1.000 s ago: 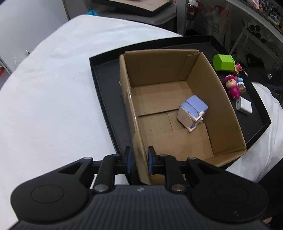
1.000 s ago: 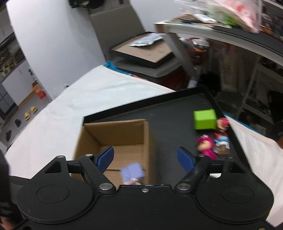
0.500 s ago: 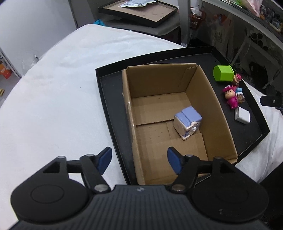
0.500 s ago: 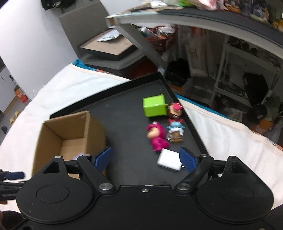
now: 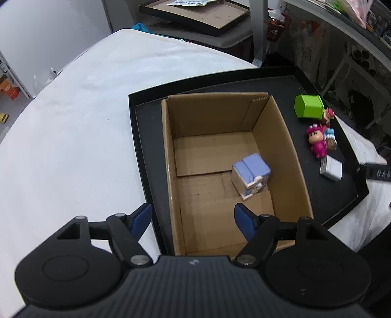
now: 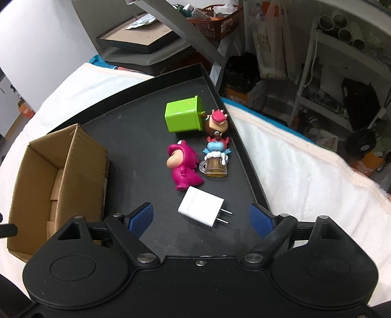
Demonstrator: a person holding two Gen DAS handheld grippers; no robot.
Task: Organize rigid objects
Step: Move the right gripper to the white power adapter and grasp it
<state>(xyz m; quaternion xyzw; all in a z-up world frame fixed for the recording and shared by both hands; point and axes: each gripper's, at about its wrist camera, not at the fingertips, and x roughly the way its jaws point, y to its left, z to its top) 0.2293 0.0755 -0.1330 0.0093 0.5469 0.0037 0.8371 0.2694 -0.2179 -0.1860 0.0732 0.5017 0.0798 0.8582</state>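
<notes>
An open cardboard box [image 5: 281,137] [image 6: 80,156] stands on a black tray [image 5: 146,127] [image 6: 136,127]. A lavender block toy [image 5: 251,172] lies inside the box. On the tray right of the box lie a green cube [image 6: 184,117] [image 5: 308,107], a pink figure [image 6: 183,166] [image 5: 317,141], a red-capped figure [image 6: 217,121], a blue figure on a beer mug [image 6: 216,156] and a white plug charger [image 6: 201,206] [image 5: 331,167]. My left gripper [image 5: 193,219] is open and empty above the box's near left corner. My right gripper [image 6: 200,216] is open and empty, just before the charger.
The tray sits on a white cloth-covered table [image 5: 73,117] [image 6: 305,171]. A second tray with a brown base [image 5: 195,14] [image 6: 139,36] rests on a stand behind the table. Cluttered shelves [image 6: 330,73] stand at the right, beyond the table edge.
My left gripper let go of the box's near wall, opened and pulled back. My right gripper swung right from over the box to the loose toys and closed in on the charger.
</notes>
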